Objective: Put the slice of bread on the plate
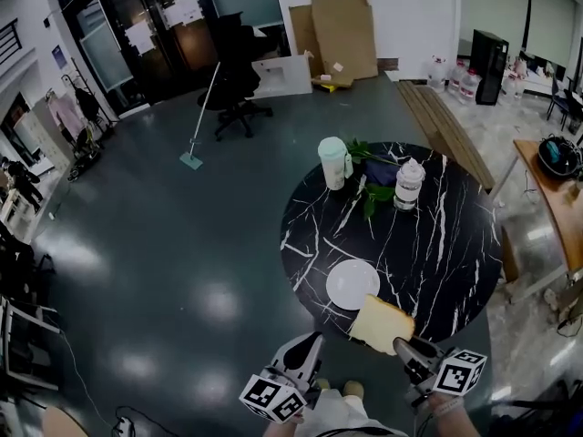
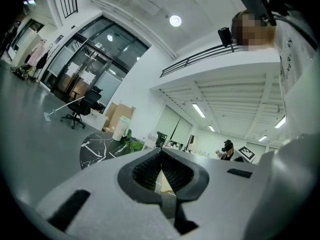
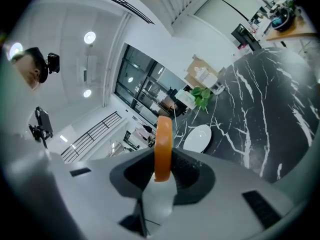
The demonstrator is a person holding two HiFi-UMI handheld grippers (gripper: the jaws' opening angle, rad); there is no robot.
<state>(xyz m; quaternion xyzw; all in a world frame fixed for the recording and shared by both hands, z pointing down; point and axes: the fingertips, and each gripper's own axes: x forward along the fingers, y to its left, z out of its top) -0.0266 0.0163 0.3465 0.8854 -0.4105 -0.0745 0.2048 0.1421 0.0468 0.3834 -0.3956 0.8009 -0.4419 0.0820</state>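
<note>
A slice of bread with an orange-brown crust hangs over the near edge of the round black marble table. My right gripper is shut on its near corner. In the right gripper view the slice stands edge-on between the jaws of that gripper. The white plate lies empty just beyond and left of the bread, and shows again in the right gripper view. My left gripper hovers off the table's near edge, left of the bread, with its jaws together and nothing held.
A pale green cup, a lidded jar and leafy greens stand at the table's far side. An office chair, a mop, cardboard and planks are on the floor beyond. A wooden desk stands right.
</note>
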